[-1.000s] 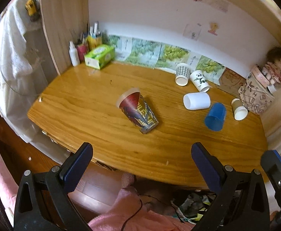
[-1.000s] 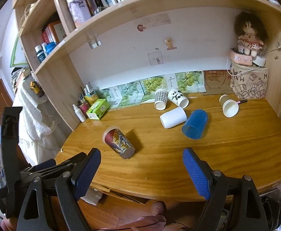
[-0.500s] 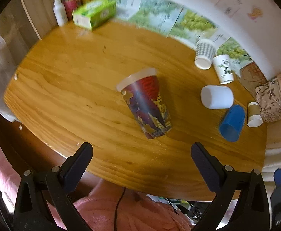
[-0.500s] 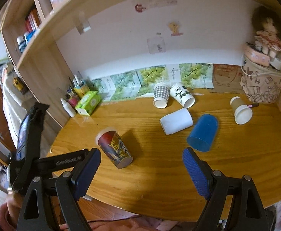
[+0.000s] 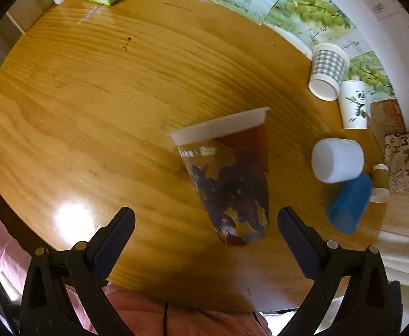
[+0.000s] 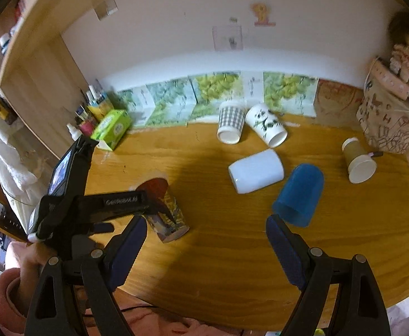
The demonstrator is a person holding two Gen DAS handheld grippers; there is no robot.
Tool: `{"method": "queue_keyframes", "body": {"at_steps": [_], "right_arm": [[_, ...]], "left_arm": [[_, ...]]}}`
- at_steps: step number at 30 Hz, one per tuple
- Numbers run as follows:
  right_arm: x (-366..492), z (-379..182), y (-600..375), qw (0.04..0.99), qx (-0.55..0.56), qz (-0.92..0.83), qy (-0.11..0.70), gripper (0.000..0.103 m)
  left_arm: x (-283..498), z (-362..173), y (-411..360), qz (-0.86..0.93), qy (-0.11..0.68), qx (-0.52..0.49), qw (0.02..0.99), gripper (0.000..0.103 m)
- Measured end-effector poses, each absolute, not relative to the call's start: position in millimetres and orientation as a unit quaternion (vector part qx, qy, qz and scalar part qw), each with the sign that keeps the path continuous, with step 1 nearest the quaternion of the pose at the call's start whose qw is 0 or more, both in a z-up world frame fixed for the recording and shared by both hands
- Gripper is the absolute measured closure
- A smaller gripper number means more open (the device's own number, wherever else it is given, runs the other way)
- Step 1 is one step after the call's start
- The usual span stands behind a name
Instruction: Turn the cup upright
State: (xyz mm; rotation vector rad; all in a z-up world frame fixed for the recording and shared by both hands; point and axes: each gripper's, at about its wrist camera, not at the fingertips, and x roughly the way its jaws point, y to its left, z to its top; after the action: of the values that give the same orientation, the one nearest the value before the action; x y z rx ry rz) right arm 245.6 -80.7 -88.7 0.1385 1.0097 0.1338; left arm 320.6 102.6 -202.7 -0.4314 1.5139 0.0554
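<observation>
A red and dark patterned paper cup (image 5: 232, 179) with a white rim lies on its side on the wooden desk (image 5: 92, 106), rim pointing away from me, base toward me. My left gripper (image 5: 204, 238) is open, its jaws wide apart just short of the cup's base. In the right wrist view the same cup (image 6: 165, 212) lies at the left, partly hidden behind the left gripper's body (image 6: 92, 204). My right gripper (image 6: 204, 243) is open and empty over the desk's front part, apart from every cup.
Several other cups lie on their sides: a white one (image 6: 256, 170), a blue one (image 6: 299, 194), a checked one (image 6: 231, 123), a panda one (image 6: 266, 124) and a brown one (image 6: 358, 159). A green tissue box (image 6: 112, 128) and bottles stand back left; a patterned bag (image 6: 389, 123) back right.
My left gripper has moved forward and down, so the patterned cup is now close before its open jaws. My right gripper has also moved in over the desk.
</observation>
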Motion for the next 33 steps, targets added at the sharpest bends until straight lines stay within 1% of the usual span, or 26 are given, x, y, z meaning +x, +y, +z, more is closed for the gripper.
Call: {"method": "queue_keyframes", "body": {"at_steps": [9,13,16,24,27,33], "right_arm": [[284,-128,-60,0.814,0.047,0.083,0.572,0.015],[294,-141,-56,0.795,0.047,0.087,0.598,0.015],[300,-149,-54,0.783,0.049,0.086,0.614,0.015],[308,-159,-64,0.769,0.077,0.069,0.631,0.015],[311,-162,-67,0.767,0.087,0.061,0.633,0.015],[308,-164,-72,0.764,0.100,0.052,0.635,0.015]], "left_arm": [[351,-226,105,0.008,0.704,-0.213,0.677,0.002],[363,-233,106,0.001,0.708,-0.214,0.673,0.002],[371,-235,104,-0.006,0.711,-0.214,0.670,0.005],[387,-244,97,-0.011,0.724,-0.198,0.661,0.017],[390,-247,95,-0.015,0.727,-0.198,0.658,0.020],[388,-248,91,-0.028,0.728,-0.188,0.658,0.021]]}}
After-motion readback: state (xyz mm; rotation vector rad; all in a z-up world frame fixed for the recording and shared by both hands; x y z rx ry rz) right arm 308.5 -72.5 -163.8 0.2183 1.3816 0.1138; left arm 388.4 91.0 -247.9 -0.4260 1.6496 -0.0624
